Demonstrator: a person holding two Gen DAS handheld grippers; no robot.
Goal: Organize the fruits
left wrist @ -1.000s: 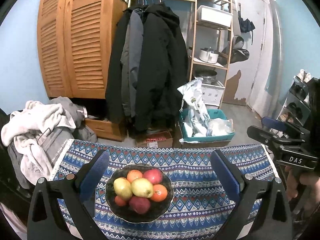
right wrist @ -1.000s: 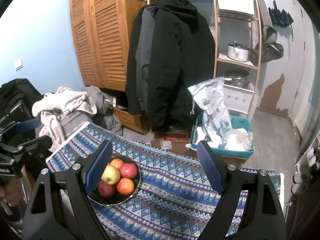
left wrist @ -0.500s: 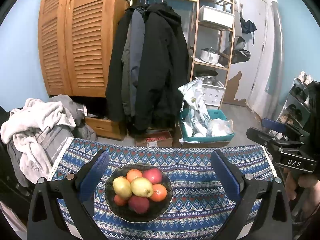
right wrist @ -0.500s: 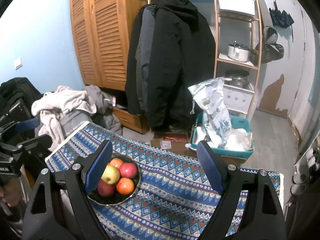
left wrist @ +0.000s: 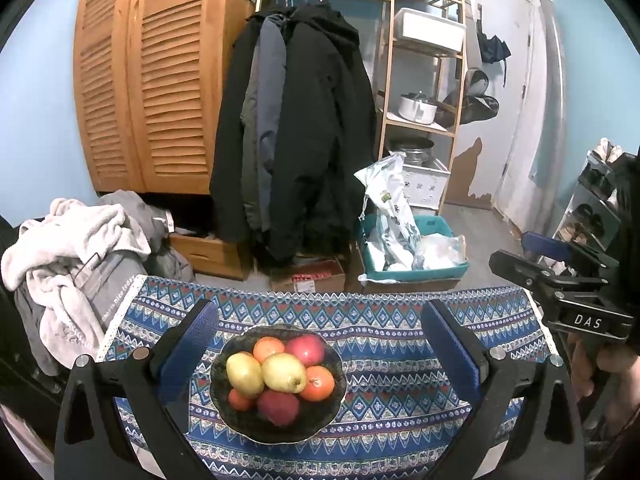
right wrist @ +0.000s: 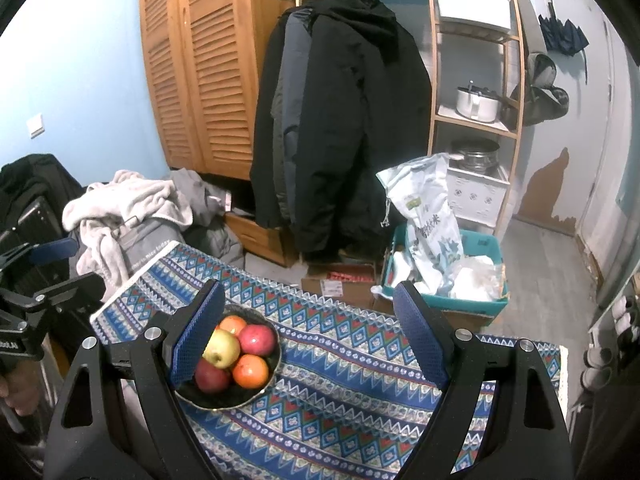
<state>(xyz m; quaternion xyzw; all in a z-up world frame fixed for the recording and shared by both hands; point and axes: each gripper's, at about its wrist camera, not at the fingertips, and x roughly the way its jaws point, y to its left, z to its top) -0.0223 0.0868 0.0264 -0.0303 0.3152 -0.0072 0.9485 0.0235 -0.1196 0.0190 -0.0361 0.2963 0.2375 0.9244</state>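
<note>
Since a second ago nearly nothing has moved. The left gripper [left wrist: 318, 344] stands spread wide, empty, above the dark round bowl [left wrist: 240, 420] of piled fruits [left wrist: 280, 372] on the patterned blue tablecloth [left wrist: 400, 360]; the right gripper [right wrist: 308, 328] likewise spread, empty.

A blue cloth [left wrist: 384, 320] with white, red zigzag and diamond bands covers the bench. The dark bowl [left wrist: 240, 420] holds yellow-green pears [left wrist: 282, 372], red apples [left wrist: 306, 349] and oranges [left wrist: 318, 383]. Tong pads [left wrist: 448, 344] are blue.

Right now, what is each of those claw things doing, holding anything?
Left gripper: open, holding nothing, its fingers either side of the fruit bowl in view.
Right gripper: open, holding nothing, above the patterned cloth.
</note>
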